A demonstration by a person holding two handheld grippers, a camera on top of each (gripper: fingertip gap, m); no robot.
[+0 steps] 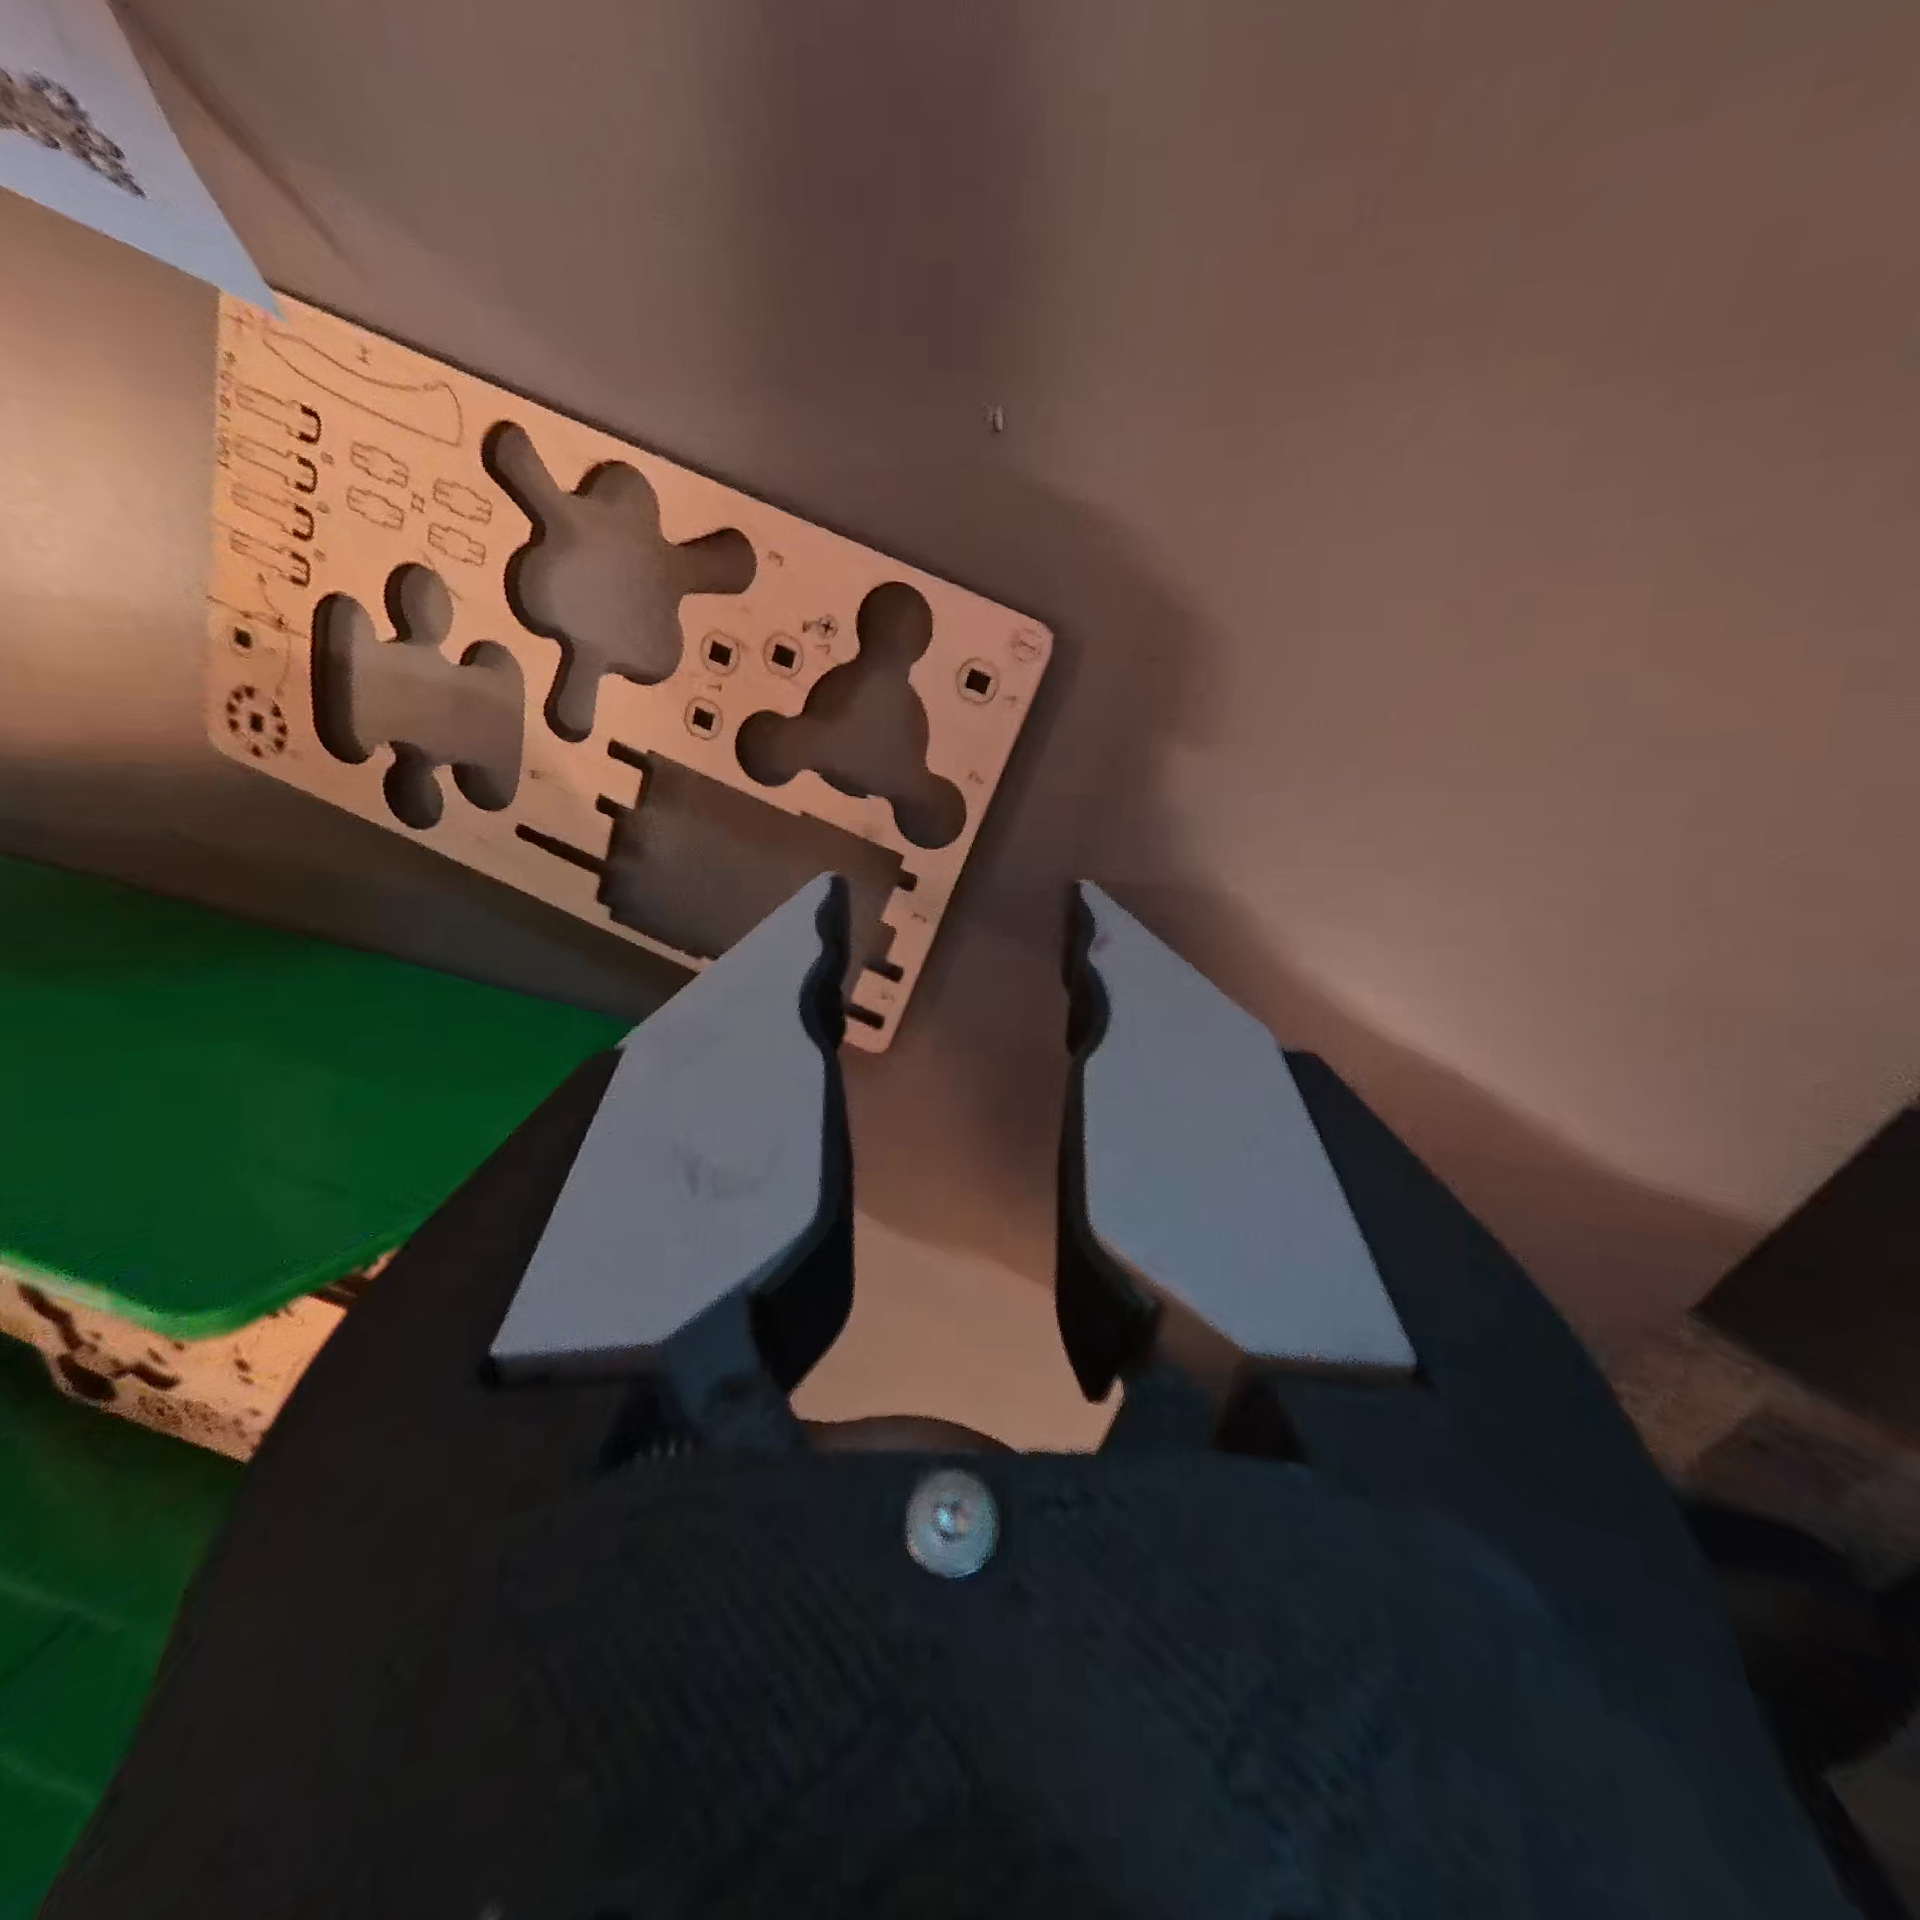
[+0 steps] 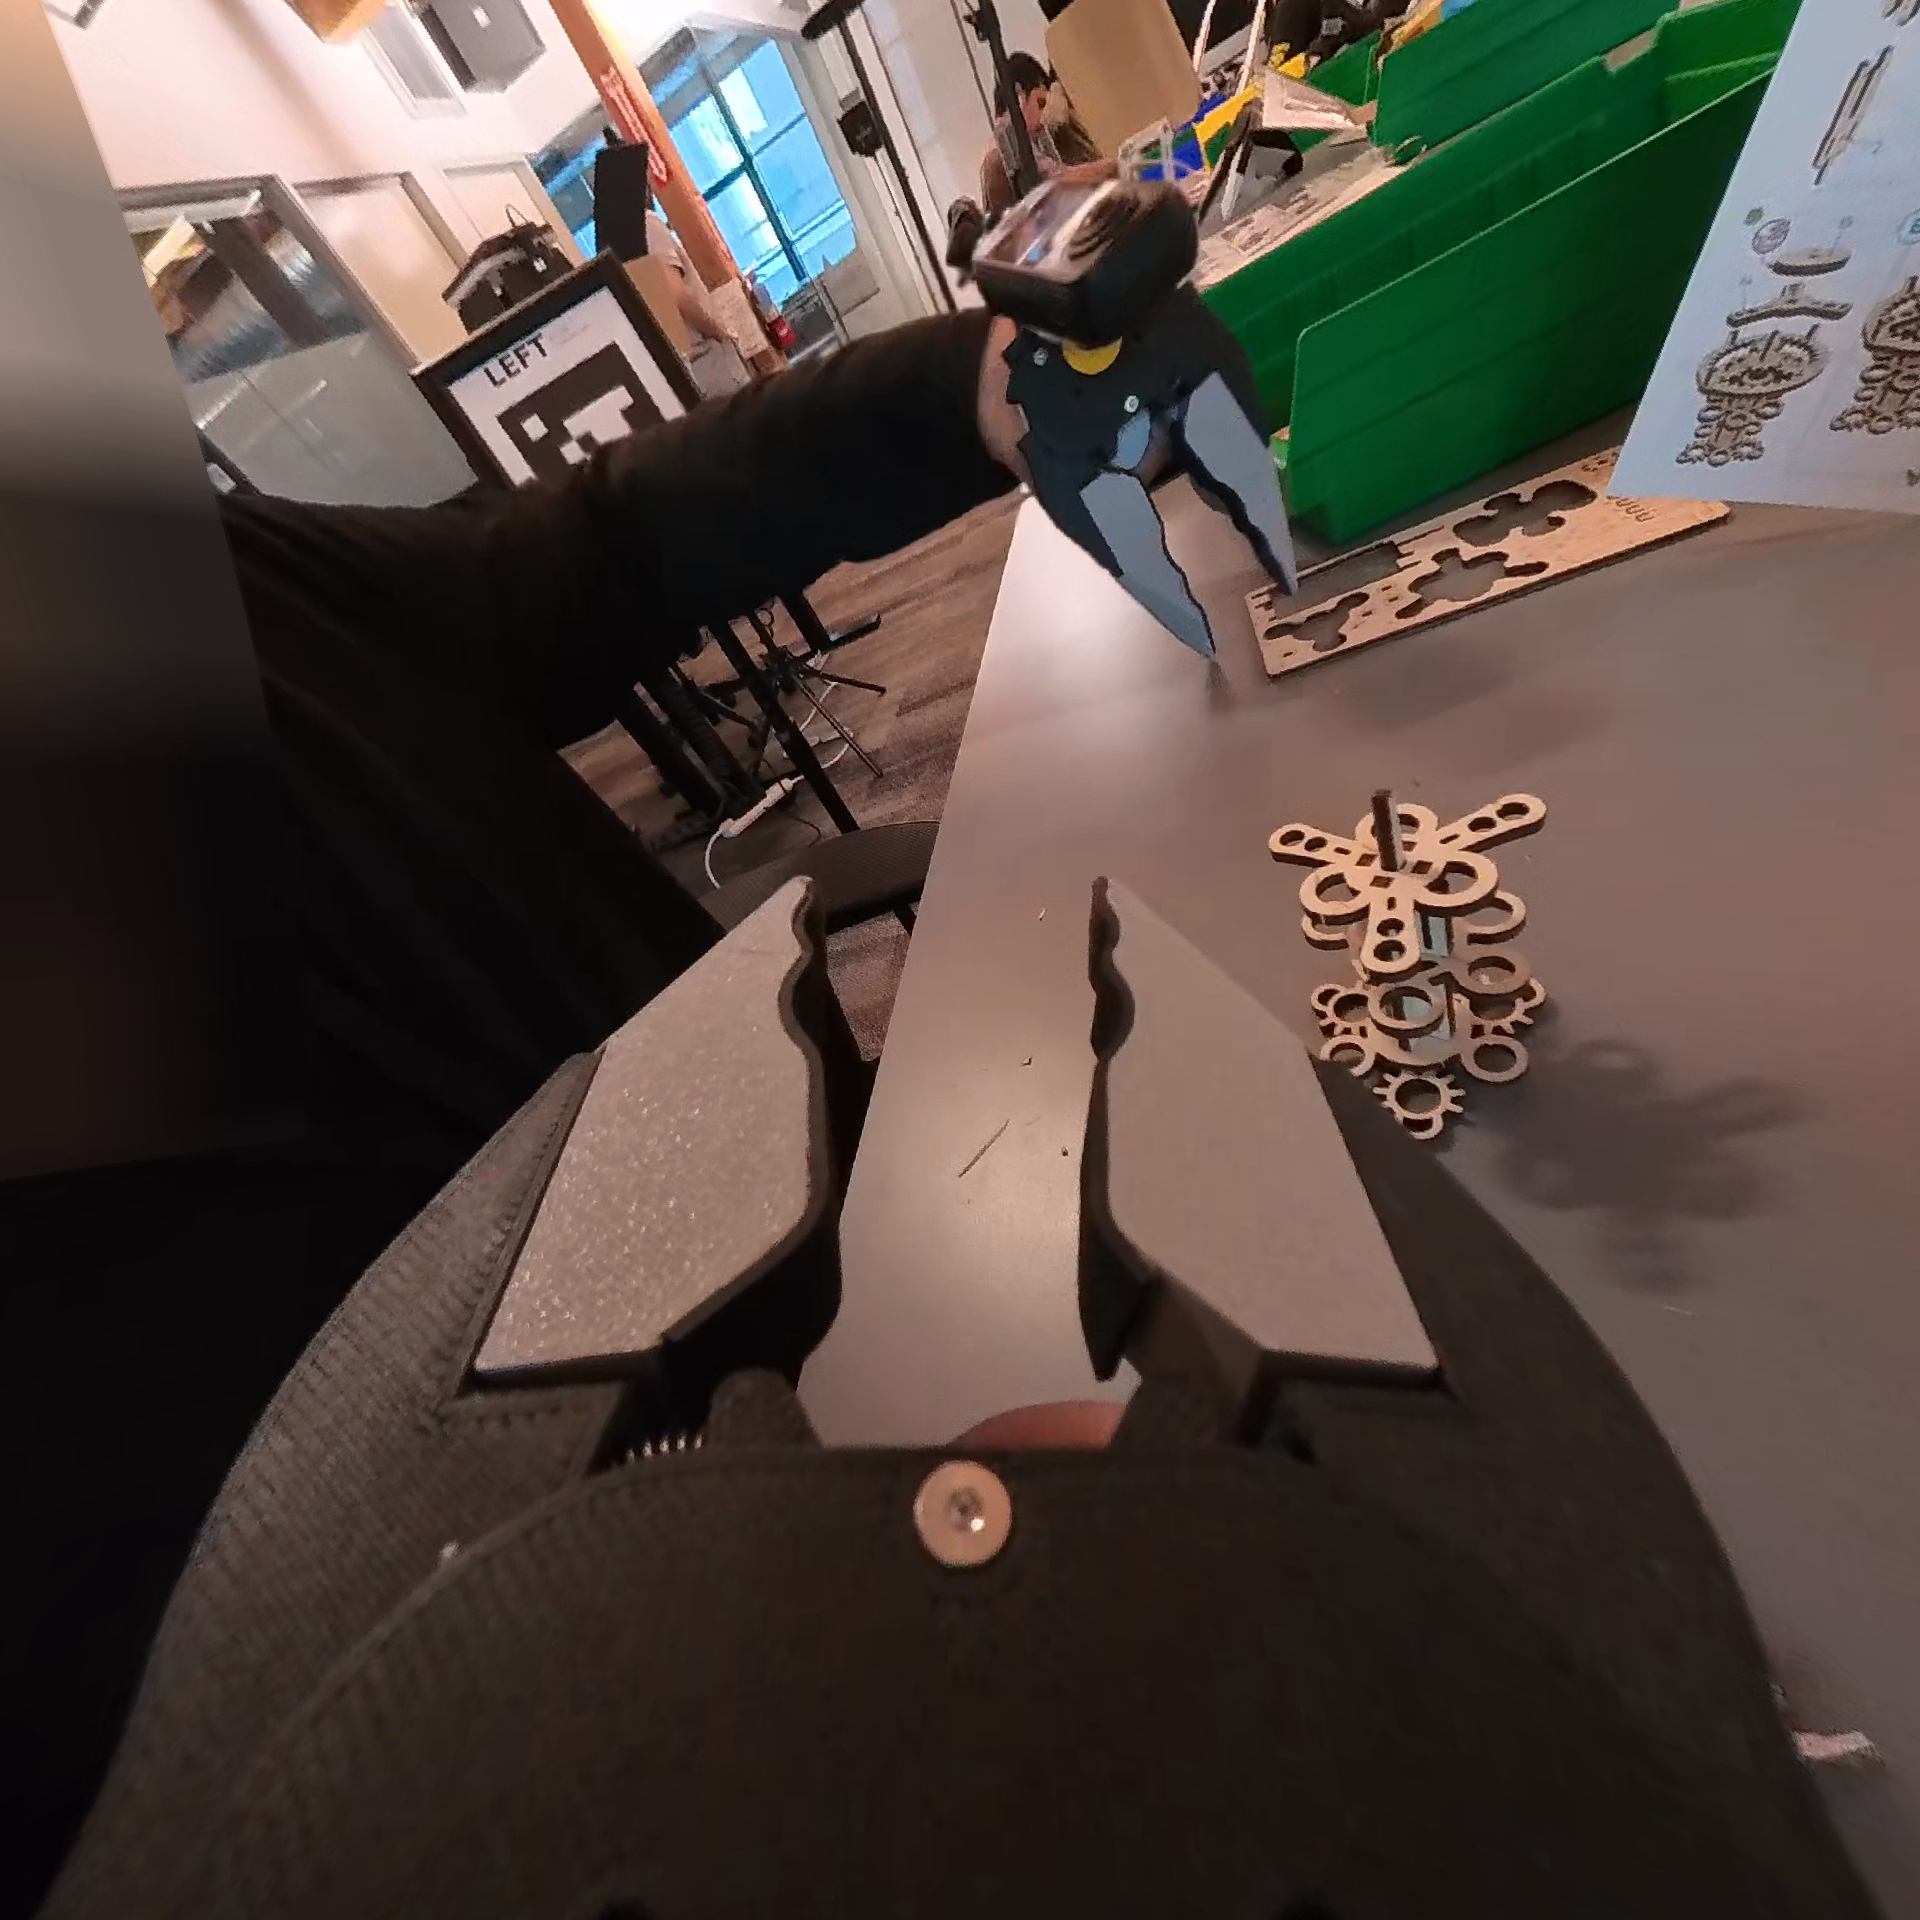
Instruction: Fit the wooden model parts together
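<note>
Right wrist view: both tools empty, wooden model (image 2: pixel 1418 951) standing on the grey table (image 2: pixel 1714 727).

Right gripper (image 2: pixel 951 904) hovers just beside the model, jaws apart; left gripper (image 2: pixel 1252 613) is spread too, tips near the punched-out sheet (image 2: pixel 1455 566) beyond the model. Thin plywood tiers look light, stiff and snappable, so pinch the stacked core, not the lobes. Green bins (image 2: pixel 1475 312) sit behind the sheet; the table looks smooth.
</note>
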